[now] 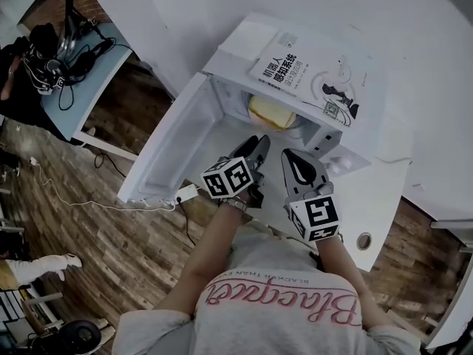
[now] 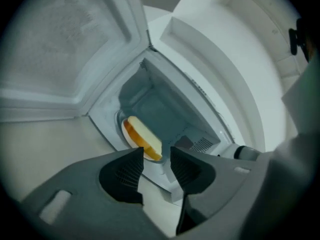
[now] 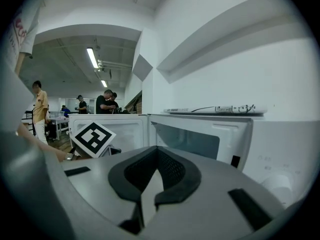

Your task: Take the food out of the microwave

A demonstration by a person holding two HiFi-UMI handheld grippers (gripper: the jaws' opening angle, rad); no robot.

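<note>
While both grippers wait close before the open microwave [image 1: 244, 39], the left gripper [image 2: 156, 156] holds its jaws apart and empty, and the right gripper [image 3: 156, 150] is clenched on nothing. Farther in, the bread [image 2: 142, 136] lies inside the microwave.

White microwave [image 1: 222, 117], pale-yellow food [image 2: 142, 139] with an orange crust; my left claw [image 2: 156, 151] and right claw [image 3: 157, 149] are grey, black-padded, with black-and-white square-marked cubes [image 1: 228, 177].
</note>
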